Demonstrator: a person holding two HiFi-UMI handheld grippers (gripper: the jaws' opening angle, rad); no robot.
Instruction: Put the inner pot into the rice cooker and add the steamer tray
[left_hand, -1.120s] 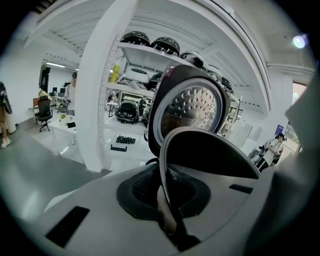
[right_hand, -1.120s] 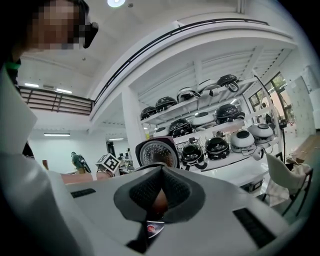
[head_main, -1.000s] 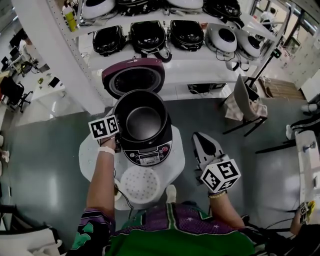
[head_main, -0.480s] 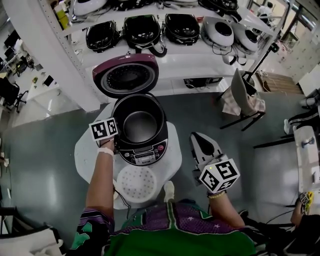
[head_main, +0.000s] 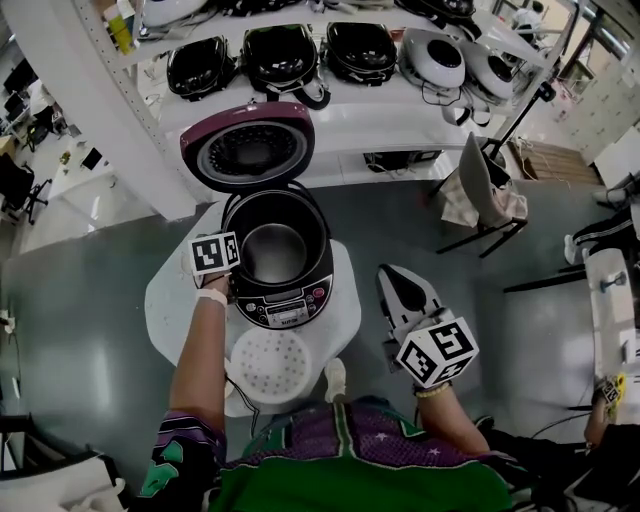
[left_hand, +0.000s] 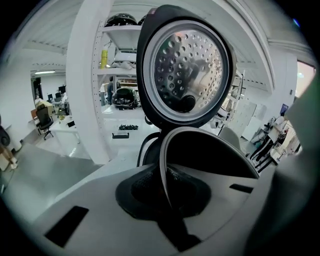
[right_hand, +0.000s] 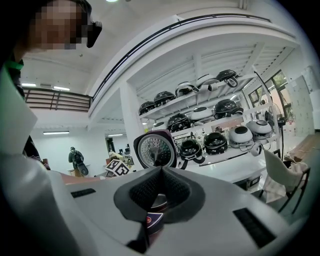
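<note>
While the left hand-held gripper (left_hand: 165, 187) pinches the left rim of the inner pot (head_main: 275, 250) between nearly closed jaws, the pot sits down in the open rice cooker (head_main: 290, 308) at the middle of the round tabletop (head_main: 170, 310). At the tabletop's near edge lies the white steamer tray (head_main: 272, 365). Off its right edge, the right hand-held gripper (right_hand: 160, 182) hangs fully closed and empty.
</note>
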